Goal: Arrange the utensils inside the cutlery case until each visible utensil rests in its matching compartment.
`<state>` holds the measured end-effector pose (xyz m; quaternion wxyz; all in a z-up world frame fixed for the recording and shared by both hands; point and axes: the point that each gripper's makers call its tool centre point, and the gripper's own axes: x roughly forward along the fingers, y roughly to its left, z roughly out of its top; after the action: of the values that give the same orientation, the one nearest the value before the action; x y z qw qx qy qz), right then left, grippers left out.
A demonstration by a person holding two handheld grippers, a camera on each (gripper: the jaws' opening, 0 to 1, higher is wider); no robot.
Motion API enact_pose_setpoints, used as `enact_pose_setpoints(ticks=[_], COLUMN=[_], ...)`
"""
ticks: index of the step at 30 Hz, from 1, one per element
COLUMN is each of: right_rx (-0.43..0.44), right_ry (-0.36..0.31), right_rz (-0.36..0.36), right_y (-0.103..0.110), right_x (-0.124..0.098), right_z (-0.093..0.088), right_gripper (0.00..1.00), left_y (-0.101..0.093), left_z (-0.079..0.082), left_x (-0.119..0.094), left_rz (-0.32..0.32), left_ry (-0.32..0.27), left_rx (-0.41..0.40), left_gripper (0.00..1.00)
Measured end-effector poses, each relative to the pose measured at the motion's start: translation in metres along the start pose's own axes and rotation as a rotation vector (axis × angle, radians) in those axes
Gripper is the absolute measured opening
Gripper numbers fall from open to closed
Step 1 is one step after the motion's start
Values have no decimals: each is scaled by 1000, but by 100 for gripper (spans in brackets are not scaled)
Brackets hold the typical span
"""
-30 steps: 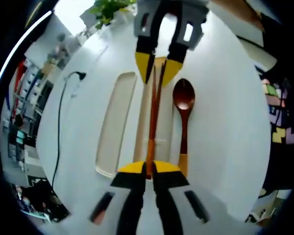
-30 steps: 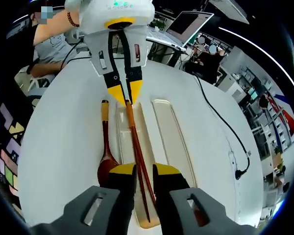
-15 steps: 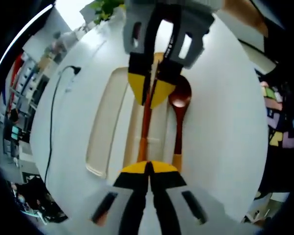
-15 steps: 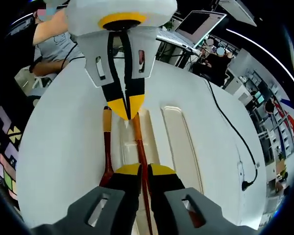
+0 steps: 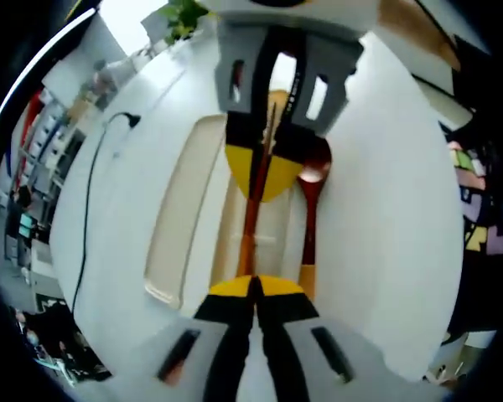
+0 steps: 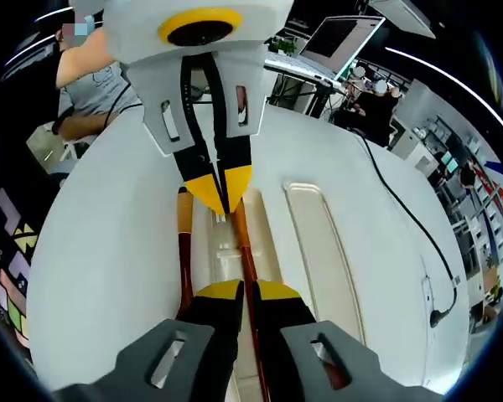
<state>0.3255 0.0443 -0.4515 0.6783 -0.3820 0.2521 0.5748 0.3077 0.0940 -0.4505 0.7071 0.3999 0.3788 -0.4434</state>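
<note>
A pair of brown chopsticks (image 5: 249,230) lies lengthwise in the cream cutlery case tray (image 5: 273,240) on a white table. My left gripper (image 5: 253,283) is shut on their orange near end. My right gripper (image 5: 260,176) comes in from the far side and is shut on the same chopsticks partway along. A brown wooden spoon (image 5: 308,226) lies on the table just right of the tray. In the right gripper view, my right gripper (image 6: 245,289) pinches the chopsticks (image 6: 243,247), the left gripper (image 6: 222,197) faces it, and the spoon (image 6: 184,251) sits left of the tray (image 6: 218,251).
The case's cream lid (image 5: 180,218) (image 6: 323,251) lies beside the tray, on the side away from the spoon. A black cable (image 5: 92,209) runs along the table beyond the lid. A laptop (image 6: 318,46) and a seated person (image 6: 92,79) are past the table's far edge.
The two grippers have come closer along the chopsticks. My left gripper's jaws have gone from slightly apart to shut. The spoon has stayed where it was.
</note>
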Motion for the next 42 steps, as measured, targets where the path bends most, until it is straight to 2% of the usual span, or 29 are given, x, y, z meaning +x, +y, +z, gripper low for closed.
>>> enact_pose_setpoints(ticks=[7,16,27,31,37,42], right_rx=[7,24,37,-8,-23,-29], right_ry=[9,13,22,35,39,25], right_rz=[-8,-20,11,28,39,36], right_y=[-5,-12,-12,-8,-7,-7], right_x=[1,3,5,5,4,4], right_z=[-3,-7,-8,-7,-8,-8], right_gripper=[3,3,3,4,4,5], left_y=[3,7,12,12,14,16], left_z=[7,8,9,10,10,5], left_x=[-1,4,4,3,5,9], left_rz=[8,18,27,43,65,71], left_ry=[-18,-4,-14,-21,-9,14], left_rx=[-2,6,-4,-3,5,-37], left_gripper=[1,1,2,2,2,2])
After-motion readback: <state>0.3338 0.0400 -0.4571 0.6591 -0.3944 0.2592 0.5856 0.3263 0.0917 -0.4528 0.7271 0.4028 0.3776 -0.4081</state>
